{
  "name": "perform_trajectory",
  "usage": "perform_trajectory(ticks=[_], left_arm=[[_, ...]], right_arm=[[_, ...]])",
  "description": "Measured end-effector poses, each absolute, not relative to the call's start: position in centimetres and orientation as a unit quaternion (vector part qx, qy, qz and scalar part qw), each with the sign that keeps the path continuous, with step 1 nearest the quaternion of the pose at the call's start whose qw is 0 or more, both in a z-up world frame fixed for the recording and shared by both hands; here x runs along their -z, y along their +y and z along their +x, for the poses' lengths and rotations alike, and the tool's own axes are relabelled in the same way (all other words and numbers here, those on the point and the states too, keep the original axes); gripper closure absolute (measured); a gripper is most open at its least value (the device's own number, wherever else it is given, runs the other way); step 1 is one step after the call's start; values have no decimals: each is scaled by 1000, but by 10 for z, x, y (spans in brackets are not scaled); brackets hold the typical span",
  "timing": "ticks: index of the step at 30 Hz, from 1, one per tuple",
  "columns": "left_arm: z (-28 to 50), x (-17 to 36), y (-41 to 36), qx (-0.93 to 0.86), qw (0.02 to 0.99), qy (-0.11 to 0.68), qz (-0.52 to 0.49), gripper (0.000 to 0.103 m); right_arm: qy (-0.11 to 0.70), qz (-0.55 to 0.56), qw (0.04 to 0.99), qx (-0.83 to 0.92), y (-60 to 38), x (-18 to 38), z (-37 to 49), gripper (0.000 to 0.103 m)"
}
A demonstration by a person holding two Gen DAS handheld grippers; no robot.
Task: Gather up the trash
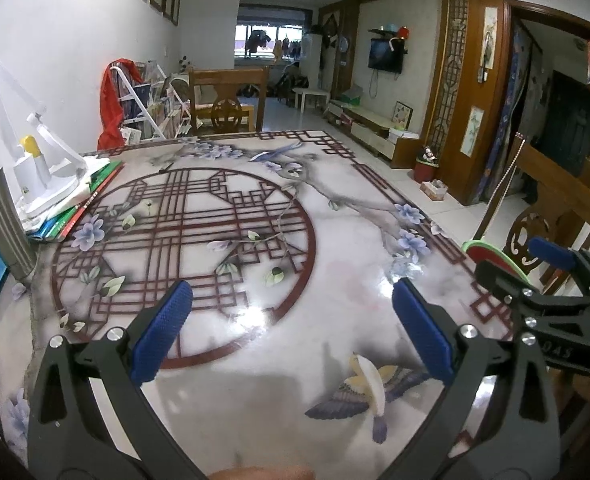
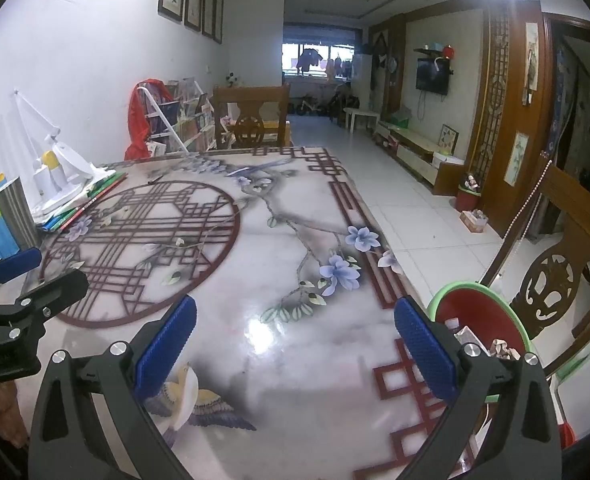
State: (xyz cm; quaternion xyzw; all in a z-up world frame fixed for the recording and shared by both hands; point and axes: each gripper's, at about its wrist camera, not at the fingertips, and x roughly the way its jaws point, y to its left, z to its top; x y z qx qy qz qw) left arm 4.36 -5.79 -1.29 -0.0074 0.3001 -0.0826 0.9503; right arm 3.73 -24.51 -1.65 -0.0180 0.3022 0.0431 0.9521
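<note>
Red with a green rim, the bin [image 2: 479,312] stands just off the table's [image 2: 303,344] right edge, beside a wooden chair [image 2: 551,288]. Crumpled paper scraps [image 2: 503,347] lie inside it, partly hidden behind the right gripper [image 2: 295,344]. That is the only trash I can make out; the glossy printed tabletop between the grippers looks bare, and the bird [image 1: 369,390] and flowers on it are print, not litter.

Both tools hover low over the near end of the table. The right gripper's blue pads stand wide apart with nothing between them, and the left gripper [image 1: 293,330] is the same, spread and empty. At the far left a lamp [image 1: 43,160] sits on stacked books [image 1: 95,192].

Judging by the creases, the scraps should be very light, soft and easily crushed, so a gentle pinch across the bulk of a wad would likely hold it. On a top this slick a loose piece may skate away from a closing pad, so coming down over it seems safer than pushing from one side
</note>
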Motion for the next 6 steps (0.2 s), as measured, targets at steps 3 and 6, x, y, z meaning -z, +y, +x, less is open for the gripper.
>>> perform_trajectory(ticks=[3, 6], left_arm=[[44, 15, -58, 78, 950, 303, -6, 5], [45, 17, -59, 75, 949, 306, -3, 5]], right_arm=[[303, -19, 952, -44, -245, 17, 38, 7], [304, -18, 952, -44, -245, 17, 38, 7]])
